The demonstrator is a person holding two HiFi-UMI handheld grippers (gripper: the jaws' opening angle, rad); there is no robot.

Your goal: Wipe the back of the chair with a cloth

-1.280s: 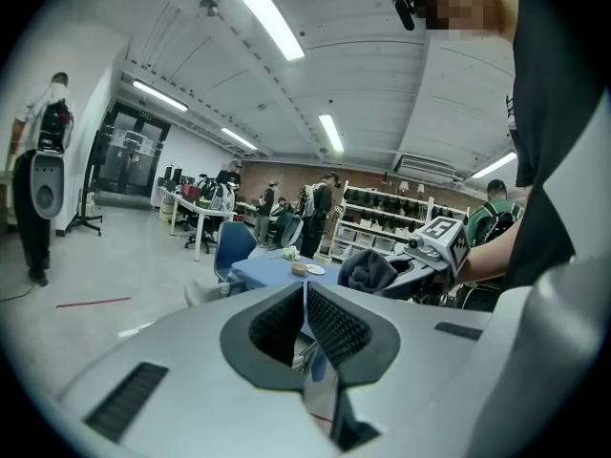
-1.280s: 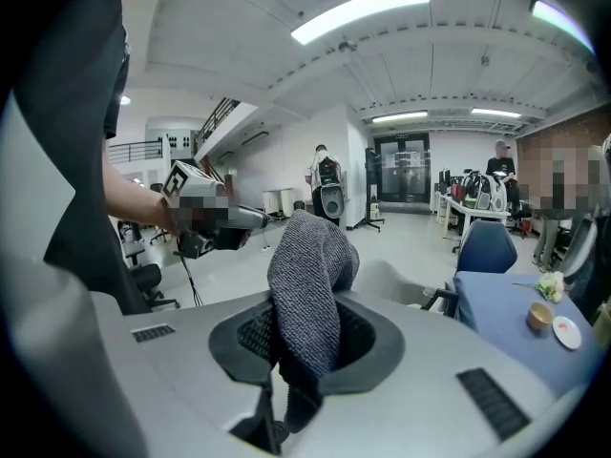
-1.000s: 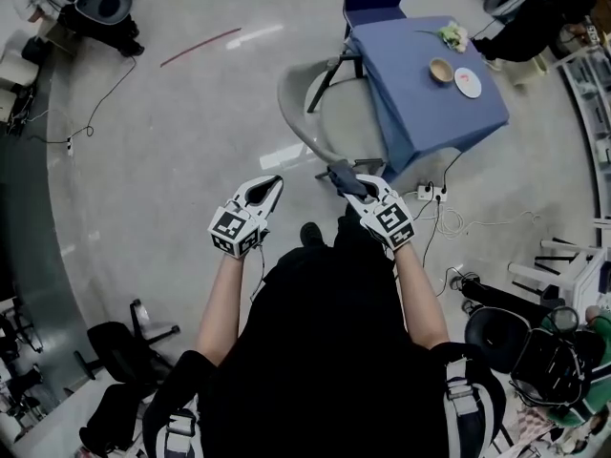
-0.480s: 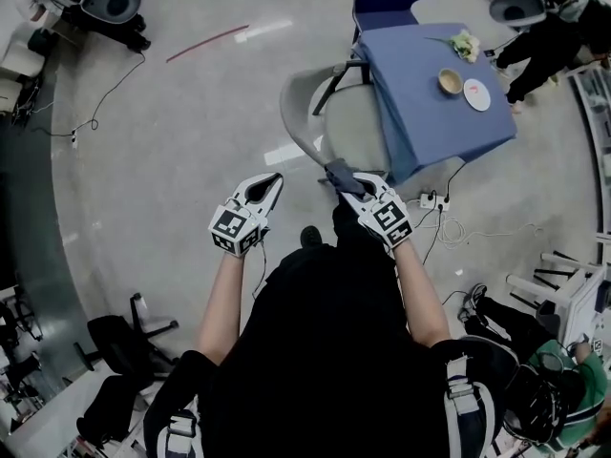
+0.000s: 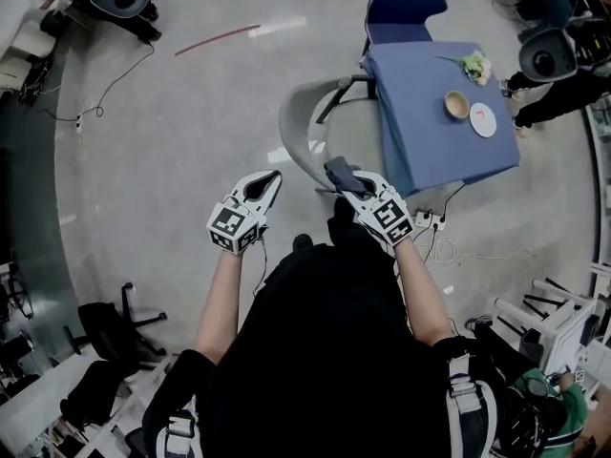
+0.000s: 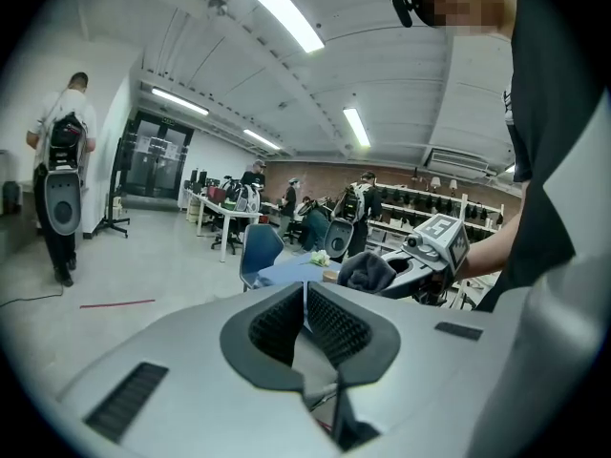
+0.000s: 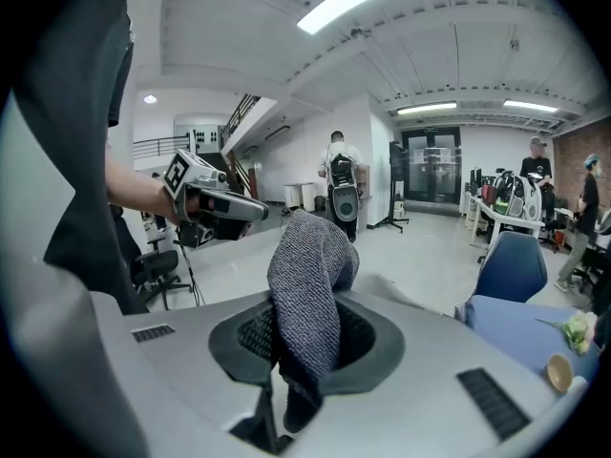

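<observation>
Your right gripper (image 5: 347, 188) is squeezed tight on the grey cloth (image 5: 336, 171), which sticks up out of it. Your left gripper (image 5: 269, 182) is closed too, with nothing in it. The grey chair (image 5: 290, 122) stands at your 12 o'clock, with its back just past the cloth. The wiping looks not yet started, so the whole back is left to rub.

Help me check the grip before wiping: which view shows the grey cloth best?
The right gripper view: the grey cloth fills the centre, pinched between the right gripper jaws, its knit clear. The head view shows only a small dark wad, and the left gripper view a distant bunch.
</observation>
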